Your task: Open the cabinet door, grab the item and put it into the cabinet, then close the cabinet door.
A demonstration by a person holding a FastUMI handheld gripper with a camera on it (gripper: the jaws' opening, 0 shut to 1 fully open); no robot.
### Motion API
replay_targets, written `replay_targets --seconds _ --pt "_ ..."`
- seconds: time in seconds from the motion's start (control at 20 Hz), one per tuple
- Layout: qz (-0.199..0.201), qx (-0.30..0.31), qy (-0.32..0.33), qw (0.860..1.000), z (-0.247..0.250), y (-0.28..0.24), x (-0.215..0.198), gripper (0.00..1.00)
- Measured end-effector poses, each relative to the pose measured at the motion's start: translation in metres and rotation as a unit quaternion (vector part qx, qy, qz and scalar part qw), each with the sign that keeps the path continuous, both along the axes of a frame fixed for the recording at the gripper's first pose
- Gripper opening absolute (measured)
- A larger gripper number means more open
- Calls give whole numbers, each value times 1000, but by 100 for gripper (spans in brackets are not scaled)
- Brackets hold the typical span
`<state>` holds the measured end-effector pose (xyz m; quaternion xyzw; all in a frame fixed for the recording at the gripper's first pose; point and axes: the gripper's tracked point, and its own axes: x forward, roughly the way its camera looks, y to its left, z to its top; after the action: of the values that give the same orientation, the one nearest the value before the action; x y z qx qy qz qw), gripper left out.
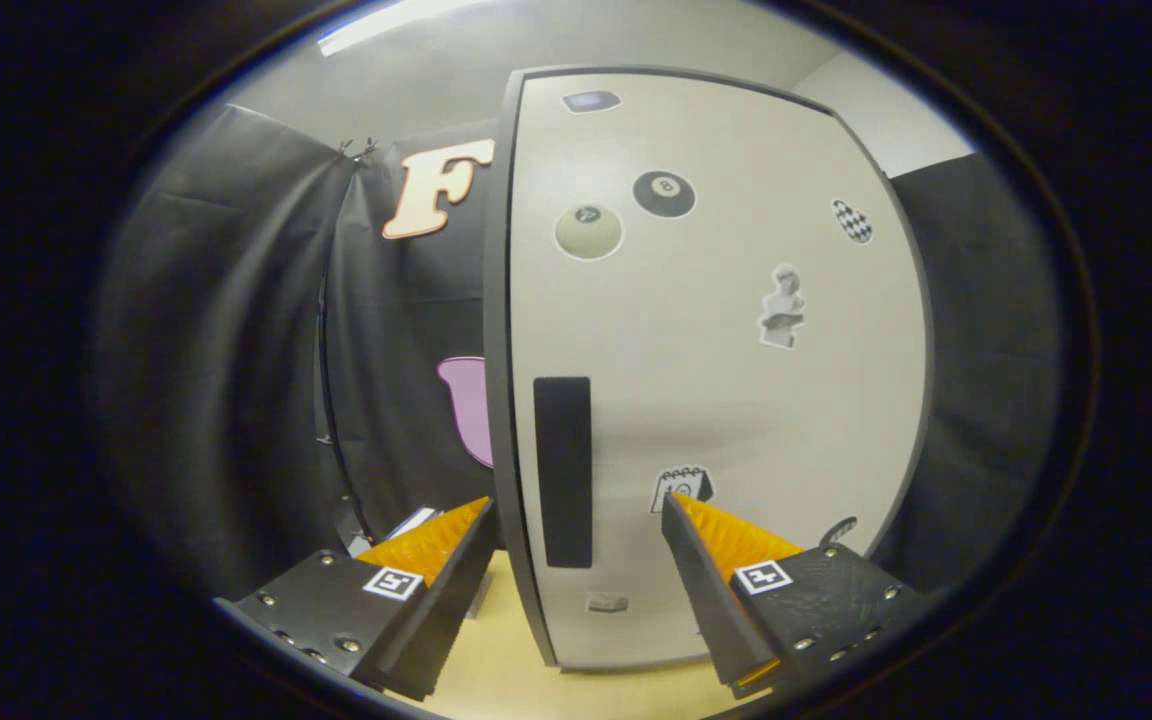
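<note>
We face a tall off-white cabinet with a dark frame (pixel 716 420), its flat door (pixel 736 400) closed and standing just ahead of the gripper (pixel 576 515). The door carries a black vertical rectangular handle strip (pixel 563 470) near its left edge, at about twelve o'clock from the gap between the fingers. Stickers dot the panel: a black eight-ball sticker (pixel 664 193) and a pale cream ball sticker (pixel 589 232) at eleven o'clock from the door's middle, a white bust sticker (pixel 782 308) at two o'clock, a small chequered sticker (pixel 853 221) further out the same way, and a calendar sticker (pixel 682 488) at six o'clock, just beside the right finger's tip. The cabinet rests on a light wooden tabletop (pixel 516 670) that runs beneath the fingers. We see the gripper's two fingers spread wide apart, holding nothing, the handle strip lying between them and beyond. A small white object (pixel 414 522) peeks past the left finger at ten o'clock; we cannot tell what it is.
</note>
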<state>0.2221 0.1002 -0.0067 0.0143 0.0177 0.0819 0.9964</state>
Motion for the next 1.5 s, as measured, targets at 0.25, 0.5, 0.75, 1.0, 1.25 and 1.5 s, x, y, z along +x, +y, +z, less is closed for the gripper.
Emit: replay_targets --seconds 0.25,0.5,0.75,1.0,1.25,1.5 --pt "-4 14 7 1000 -4 9 28 87" --pt "-14 14 8 1000 -4 9 38 45" --pt "-9 23 19 1000 -6 12 35 32" --pt "-4 37 24 999 -8 10 25 23" --pt "-15 47 18 999 -6 -6 -14 23" --pt "-14 65 10 998 -4 -36 -66 22"
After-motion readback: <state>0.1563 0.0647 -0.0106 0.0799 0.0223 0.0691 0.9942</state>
